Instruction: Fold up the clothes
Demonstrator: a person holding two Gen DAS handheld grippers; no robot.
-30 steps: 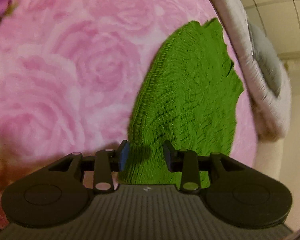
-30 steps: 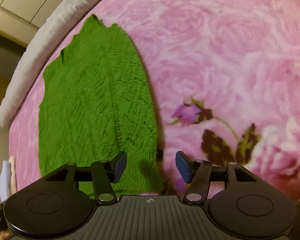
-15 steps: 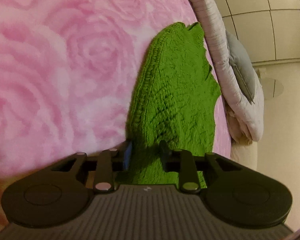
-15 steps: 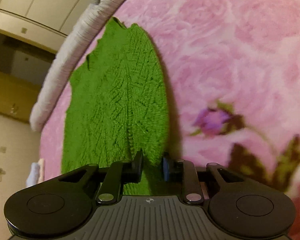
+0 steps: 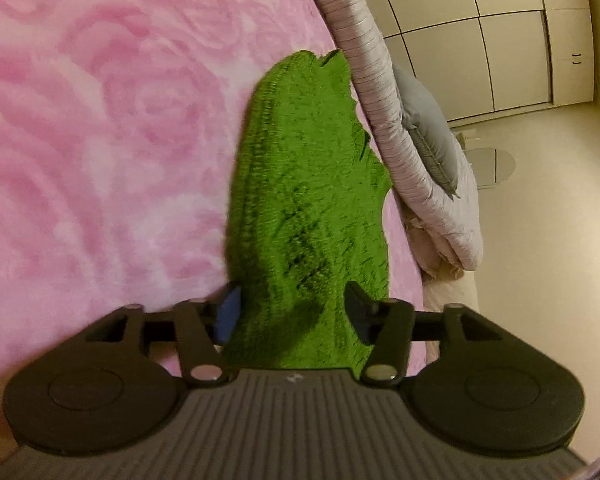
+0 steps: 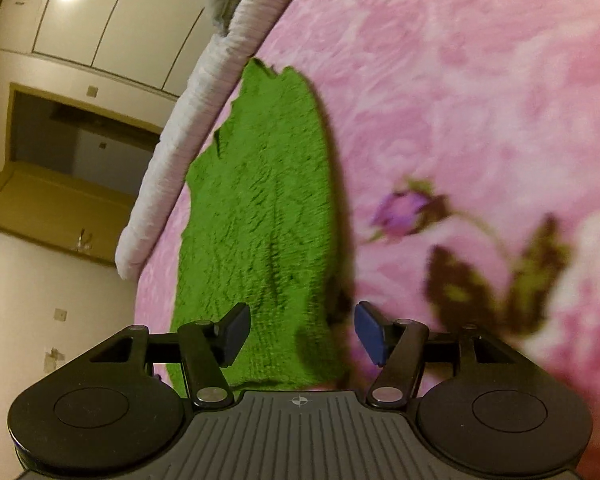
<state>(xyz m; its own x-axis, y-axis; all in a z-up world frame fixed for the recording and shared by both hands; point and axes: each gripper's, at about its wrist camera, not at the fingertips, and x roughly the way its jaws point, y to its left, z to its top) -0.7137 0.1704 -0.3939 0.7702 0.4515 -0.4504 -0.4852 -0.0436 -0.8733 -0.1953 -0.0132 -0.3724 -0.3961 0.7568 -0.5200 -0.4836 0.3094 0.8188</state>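
A green knitted garment (image 5: 308,184) lies lengthwise on a pink rose-patterned blanket (image 5: 100,140), stretching away from me. My left gripper (image 5: 292,312) is open over its near end, with the cloth between and below the spread fingers. In the right wrist view the same green garment (image 6: 260,208) lies left of centre. My right gripper (image 6: 302,332) is open over the garment's near right edge. Its left finger sits above the cloth and its right finger above the pink blanket (image 6: 460,100). Whether the near end touches either gripper cannot be told.
A rolled white duvet (image 5: 380,100) runs along the bed's edge beside the garment, with a grey pillow (image 5: 428,132) behind it. Cream wardrobe doors (image 5: 480,40) stand beyond. A purple flower print (image 6: 404,208) marks the blanket to the right of the garment.
Both grippers were shut on the garment's near end half a second ago; both have since opened and let it go. The views have tilted up, showing more of the room.
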